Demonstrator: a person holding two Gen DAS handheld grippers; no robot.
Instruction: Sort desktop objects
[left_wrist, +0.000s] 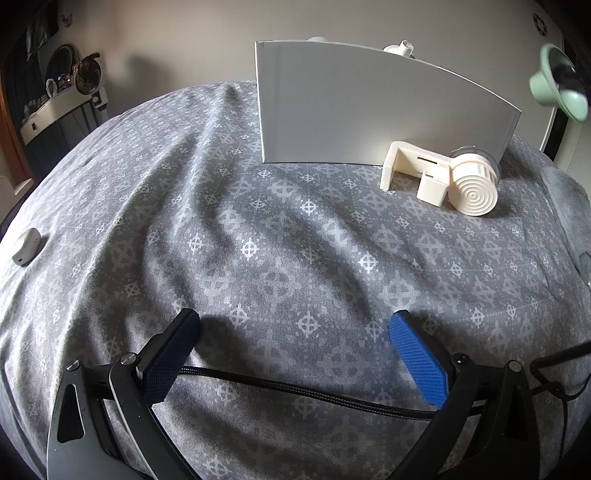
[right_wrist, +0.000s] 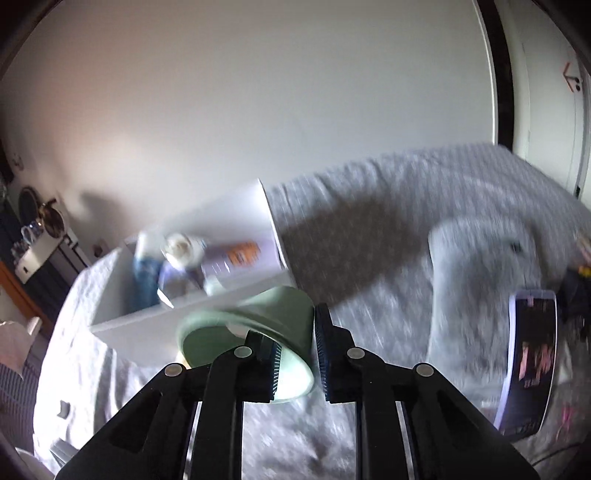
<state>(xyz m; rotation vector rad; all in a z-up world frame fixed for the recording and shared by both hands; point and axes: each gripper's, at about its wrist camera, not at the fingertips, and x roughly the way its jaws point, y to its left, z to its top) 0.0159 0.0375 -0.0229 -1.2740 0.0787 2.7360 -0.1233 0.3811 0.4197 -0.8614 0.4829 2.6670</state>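
Observation:
My right gripper (right_wrist: 295, 354) is shut on a pale green cup (right_wrist: 258, 328), one finger inside its rim, held in the air just beside the open white box (right_wrist: 122, 291). The box holds a bottle, a tube and other small items. In the left wrist view the green cup (left_wrist: 554, 83) hangs at the top right, above the white box (left_wrist: 369, 110). A cream plastic clamp holder (left_wrist: 439, 177) lies on the grey patterned cloth (left_wrist: 258, 240) in front of the box. My left gripper (left_wrist: 295, 332) is open and empty, low over the cloth.
A small white case (left_wrist: 26, 245) lies at the cloth's left edge. A grey pouch (right_wrist: 476, 280) and a dark printed booklet (right_wrist: 528, 362) lie to the right. A black cable (left_wrist: 295, 387) runs between my left fingers. A wall stands behind the box.

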